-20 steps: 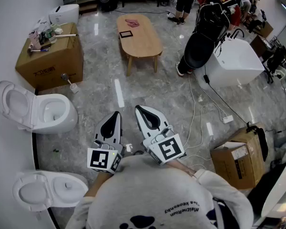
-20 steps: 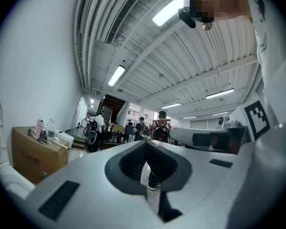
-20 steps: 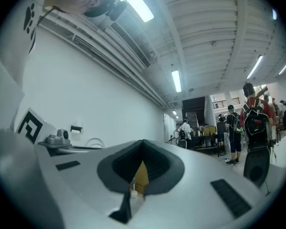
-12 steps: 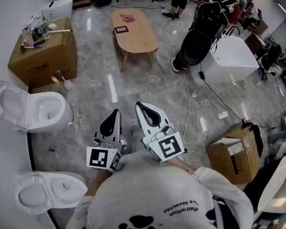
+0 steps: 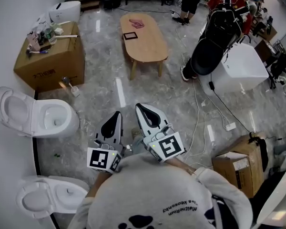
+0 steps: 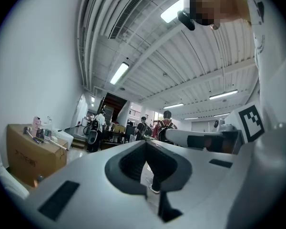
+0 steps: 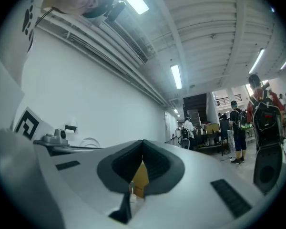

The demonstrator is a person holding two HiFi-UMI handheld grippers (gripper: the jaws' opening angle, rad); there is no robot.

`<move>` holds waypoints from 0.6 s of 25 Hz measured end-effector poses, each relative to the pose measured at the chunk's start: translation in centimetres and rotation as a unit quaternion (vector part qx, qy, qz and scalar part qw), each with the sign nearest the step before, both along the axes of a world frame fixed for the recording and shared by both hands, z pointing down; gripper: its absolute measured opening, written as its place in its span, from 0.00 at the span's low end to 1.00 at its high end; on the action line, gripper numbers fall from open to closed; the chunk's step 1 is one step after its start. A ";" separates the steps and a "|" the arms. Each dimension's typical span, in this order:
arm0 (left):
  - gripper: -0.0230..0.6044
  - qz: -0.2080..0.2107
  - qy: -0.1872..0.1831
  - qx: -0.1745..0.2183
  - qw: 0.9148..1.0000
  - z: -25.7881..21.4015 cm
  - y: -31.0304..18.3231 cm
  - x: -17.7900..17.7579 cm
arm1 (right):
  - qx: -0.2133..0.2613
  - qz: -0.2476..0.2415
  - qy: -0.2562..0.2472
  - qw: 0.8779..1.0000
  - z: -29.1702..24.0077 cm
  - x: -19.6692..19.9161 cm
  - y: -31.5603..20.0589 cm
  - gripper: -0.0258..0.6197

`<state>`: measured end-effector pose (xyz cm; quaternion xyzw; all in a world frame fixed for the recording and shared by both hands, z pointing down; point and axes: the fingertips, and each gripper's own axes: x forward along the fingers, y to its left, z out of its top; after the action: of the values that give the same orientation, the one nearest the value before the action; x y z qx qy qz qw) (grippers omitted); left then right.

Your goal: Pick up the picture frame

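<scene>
None of the pickup is done: the left gripper [image 5: 116,116], held level at the person's chest, has its jaws pressed together on nothing. Well ahead, the picture frame [image 5: 129,36] lies flat on the oval wooden table [image 5: 148,49], untouched. The right gripper [image 5: 142,110] is likewise closed and empty. I'd say the whole approach and grasp are left. The frame is too small to show its contents, and neither gripper view shows it.
</scene>
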<state>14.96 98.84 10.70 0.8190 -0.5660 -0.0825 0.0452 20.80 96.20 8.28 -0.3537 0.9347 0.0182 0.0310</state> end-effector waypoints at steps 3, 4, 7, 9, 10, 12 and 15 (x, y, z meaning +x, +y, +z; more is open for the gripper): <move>0.05 -0.028 -0.009 0.006 1.000 -1.0 -3.6 -1.0 | 0.004 -0.033 -0.009 0.999 -0.8 -1.3 -3.9 0.05; 0.05 -0.036 -0.011 0.007 0.999 -1.3 -4.9 -1.2 | 0.003 -0.041 -0.010 0.999 -1.0 -1.6 -5.3 0.05; 0.05 -0.053 -0.010 0.006 0.999 -1.7 -8.5 -1.5 | 0.002 -0.059 -0.006 0.998 -1.3 -2.0 -9.0 0.05; 0.05 -0.066 -0.010 0.004 0.998 -1.8 -10.8 -1.9 | 0.002 -0.073 -0.001 0.997 -1.3 -2.5 -11.3 0.05; 0.05 -0.072 -0.011 0.005 0.997 -1.8 -12.0 -2.0 | 0.003 -0.080 -0.001 0.997 -1.3 -2.7 -12.5 0.05; 0.05 -0.079 -0.013 0.007 0.997 -1.9 -14.4 -2.1 | 0.005 -0.091 -0.004 0.996 -1.2 -2.7 -14.9 0.05; 0.05 -0.087 -0.013 0.004 0.996 -1.5 -17.6 -1.8 | -0.004 -0.101 -0.007 0.995 -0.5 -2.5 -18.3 0.05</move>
<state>13.19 81.26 9.17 0.7682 -0.6349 -0.0777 0.0267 18.33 77.93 7.78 -0.2575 0.9655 0.0087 0.0380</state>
